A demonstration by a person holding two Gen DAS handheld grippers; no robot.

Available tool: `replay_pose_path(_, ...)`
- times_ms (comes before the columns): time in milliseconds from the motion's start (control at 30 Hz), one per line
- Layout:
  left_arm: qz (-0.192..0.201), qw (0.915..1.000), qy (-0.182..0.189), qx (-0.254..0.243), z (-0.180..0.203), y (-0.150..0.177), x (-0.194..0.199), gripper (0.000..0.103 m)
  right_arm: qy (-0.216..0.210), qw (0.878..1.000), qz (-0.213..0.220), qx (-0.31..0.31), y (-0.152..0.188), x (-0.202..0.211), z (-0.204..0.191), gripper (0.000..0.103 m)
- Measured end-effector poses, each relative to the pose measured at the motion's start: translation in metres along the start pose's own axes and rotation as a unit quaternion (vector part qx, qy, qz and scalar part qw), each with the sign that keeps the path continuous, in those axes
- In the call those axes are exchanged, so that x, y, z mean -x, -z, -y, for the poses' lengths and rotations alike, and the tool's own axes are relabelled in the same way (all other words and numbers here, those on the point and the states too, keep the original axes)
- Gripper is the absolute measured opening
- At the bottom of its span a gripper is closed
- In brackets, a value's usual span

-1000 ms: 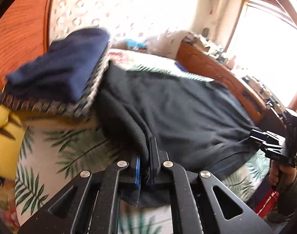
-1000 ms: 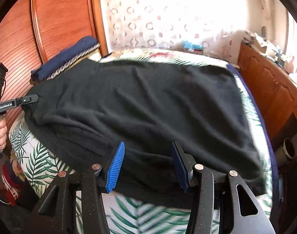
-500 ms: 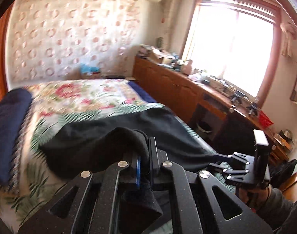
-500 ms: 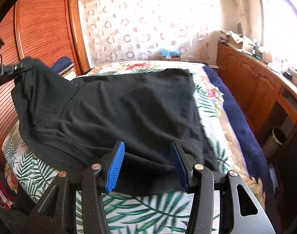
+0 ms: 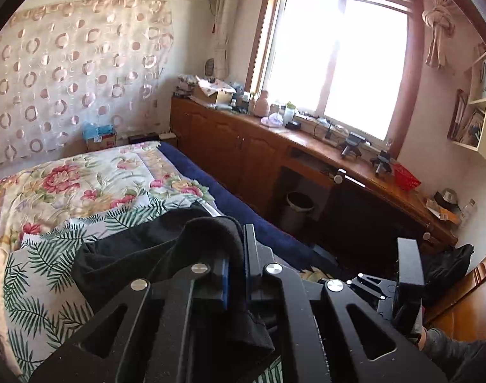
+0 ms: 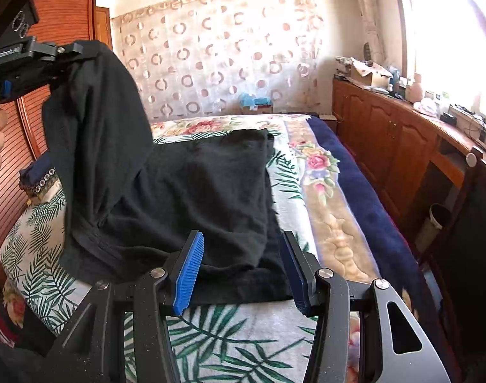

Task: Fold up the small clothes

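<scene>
A black garment [image 6: 204, 198] lies on the bed's palm-print quilt [image 6: 230, 328]. My left gripper [image 6: 70, 49] is shut on the garment's left edge and holds it high above the bed, so that side hangs as a raised flap. In the left wrist view the black cloth [image 5: 140, 249] bunches over the closed fingers of that left gripper [image 5: 241, 255]. My right gripper [image 6: 243, 265] is open and low over the garment's near hem; its blue pads [image 6: 190, 268] stand apart on either side of the hem without pressing on it. It also shows as the right gripper [image 5: 402, 287] at the lower right.
A navy blanket [image 6: 364, 191] runs along the bed's right side. Wooden cabinets [image 6: 386, 134] with a cluttered top line the right wall, with a bin [image 6: 437, 220] below. A folded navy cloth with patterned trim [image 6: 38, 175] and a wooden wardrobe [image 6: 22, 146] are at the left.
My left gripper rose and swung rightward, lifting the garment's left edge off the bed. The right gripper shifted a little along the near hem and stayed open.
</scene>
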State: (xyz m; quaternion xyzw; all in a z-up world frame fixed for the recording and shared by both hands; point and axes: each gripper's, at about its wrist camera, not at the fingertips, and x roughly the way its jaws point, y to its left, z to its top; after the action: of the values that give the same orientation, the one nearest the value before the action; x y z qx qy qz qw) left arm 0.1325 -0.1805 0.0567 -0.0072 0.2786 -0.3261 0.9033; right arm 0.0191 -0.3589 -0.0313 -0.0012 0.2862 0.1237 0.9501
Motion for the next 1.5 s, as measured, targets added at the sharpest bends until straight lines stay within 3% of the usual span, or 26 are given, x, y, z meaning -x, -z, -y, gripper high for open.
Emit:
replay_pose_path(33,-0.016,0.9998,-0.001,-0.009,0.003,0.002,-0.009,0.009,-0.001,1.000,0.000,-0.002,0.000,0.001,0.001,0.051)
replay_pose_path(100,-0.037,0.9991,-0.007,-0.019,0.004,0.007,-0.019,0.024,-0.017,1.000,0.007,-0.008,0.001,0.006,0.005,0.051)
replay_pose_path(133,-0.040,0.9989,-0.011,-0.020,0.003,0.011,-0.021,0.042,-0.022,1.000,0.010,-0.011,0.001,0.006,0.008,0.051)
replay_pose_path(167,-0.038,0.9990,-0.011,-0.021,0.004,0.014,-0.021,0.050,-0.020,1.000,0.011,-0.010,0.001,0.006,0.008,0.051)
replay_pose_path(200,-0.040,0.9989,-0.011,-0.021,0.003,0.017,-0.019,0.053,-0.016,1.000,0.011,-0.008,0.001,0.006,0.009,0.051)
replay_pose_path(267,-0.042,0.9988,-0.014,-0.020,0.000,0.019,-0.018,0.070,-0.014,1.000,0.011,-0.005,-0.001,0.001,0.010,0.051)
replay_pose_path(333,-0.033,0.9990,-0.025,-0.017,-0.006,0.023,-0.010,0.076,-0.014,1.000,0.009,-0.004,-0.002,-0.003,0.009,0.051)
replay_pose_path(633,-0.013,0.9959,-0.085,0.027,-0.053,0.062,0.034,0.076,-0.029,0.999,0.000,0.031,-0.015,-0.019,-0.010,0.051)
replay_pose_path(967,-0.020,0.9845,-0.164,0.058,-0.106,0.108,0.069,0.076,-0.064,0.996,-0.017,0.061,-0.041,-0.057,-0.047,0.051)
replay_pose_path(1500,-0.043,0.9742,-0.200,0.095,-0.146,0.153,0.078,0.076,-0.115,0.984,-0.045,0.128,-0.067,-0.097,-0.098,0.051)
